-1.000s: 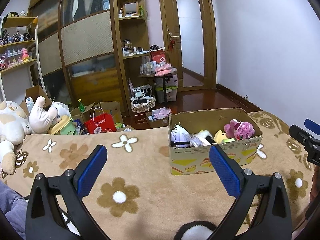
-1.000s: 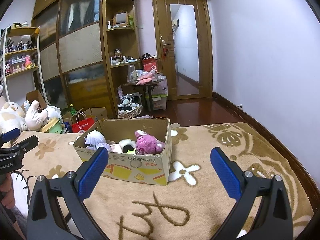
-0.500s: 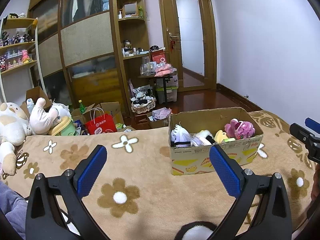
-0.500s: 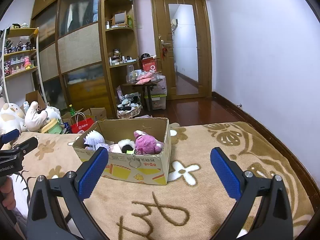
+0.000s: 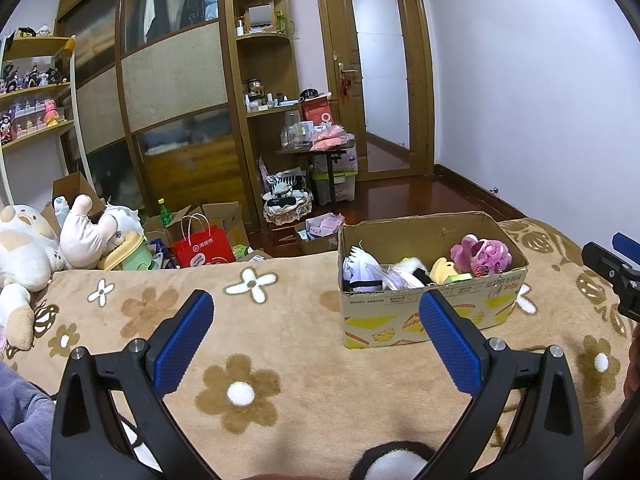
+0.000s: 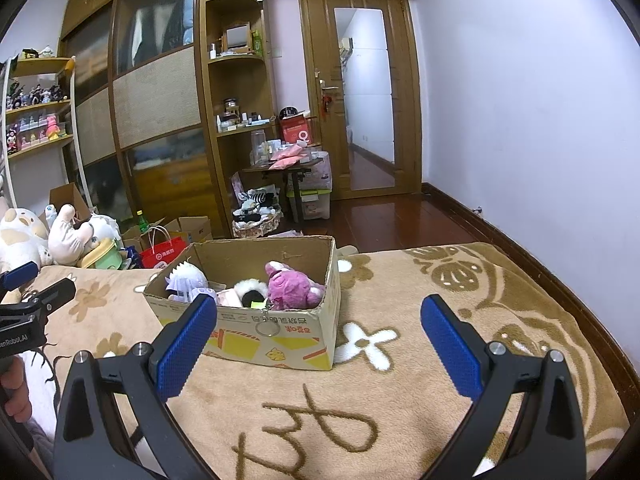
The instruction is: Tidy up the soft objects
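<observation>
A cardboard box stands on the flowered blanket and holds several soft toys: a pink plush, a white-haired doll, a yellow one. In the right wrist view the box shows the pink plush and the white-haired doll. My left gripper is open and empty, left of and short of the box. My right gripper is open and empty, to the box's right. A black-and-white plush lies under the left gripper.
Big plush toys sit at the blanket's far left edge. Beyond the blanket are a red bag, cartons, a laundry basket, a small table, a wardrobe and a door. The blanket drops off at the right toward the wall.
Both grippers have risen and drawn back very slightly; the box sits a little lower and smaller in view. Both stay open and nothing was picked up.
</observation>
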A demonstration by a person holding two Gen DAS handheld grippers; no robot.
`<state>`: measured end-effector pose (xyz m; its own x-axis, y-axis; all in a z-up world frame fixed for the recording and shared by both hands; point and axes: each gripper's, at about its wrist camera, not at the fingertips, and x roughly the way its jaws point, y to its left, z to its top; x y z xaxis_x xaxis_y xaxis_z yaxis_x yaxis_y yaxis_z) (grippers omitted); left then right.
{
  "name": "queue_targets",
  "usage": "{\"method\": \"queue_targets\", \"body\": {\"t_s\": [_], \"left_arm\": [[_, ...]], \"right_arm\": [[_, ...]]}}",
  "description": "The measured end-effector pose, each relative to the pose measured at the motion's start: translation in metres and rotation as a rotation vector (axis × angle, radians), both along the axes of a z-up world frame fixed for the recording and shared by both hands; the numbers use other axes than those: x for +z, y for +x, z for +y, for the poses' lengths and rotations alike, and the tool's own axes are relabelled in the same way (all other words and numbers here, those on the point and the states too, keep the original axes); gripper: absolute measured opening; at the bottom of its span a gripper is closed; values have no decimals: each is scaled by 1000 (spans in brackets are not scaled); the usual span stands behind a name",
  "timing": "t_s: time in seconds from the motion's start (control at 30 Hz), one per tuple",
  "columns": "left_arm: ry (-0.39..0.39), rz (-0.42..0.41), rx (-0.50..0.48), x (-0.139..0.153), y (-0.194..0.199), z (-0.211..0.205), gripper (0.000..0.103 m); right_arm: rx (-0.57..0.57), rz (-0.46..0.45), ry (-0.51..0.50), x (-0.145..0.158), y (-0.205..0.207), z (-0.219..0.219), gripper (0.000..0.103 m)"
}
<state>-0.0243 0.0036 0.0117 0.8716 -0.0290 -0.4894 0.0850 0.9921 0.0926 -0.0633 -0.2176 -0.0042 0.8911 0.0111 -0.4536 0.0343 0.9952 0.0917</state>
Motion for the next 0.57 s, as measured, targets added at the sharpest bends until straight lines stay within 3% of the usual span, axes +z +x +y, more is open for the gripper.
{"method": "queue_targets", "body": {"t_s": [0.57], "left_arm": [[1, 4, 5, -1, -1, 3, 102]], "right_arm": [[-1, 0, 0, 0, 0, 0, 103]]}}
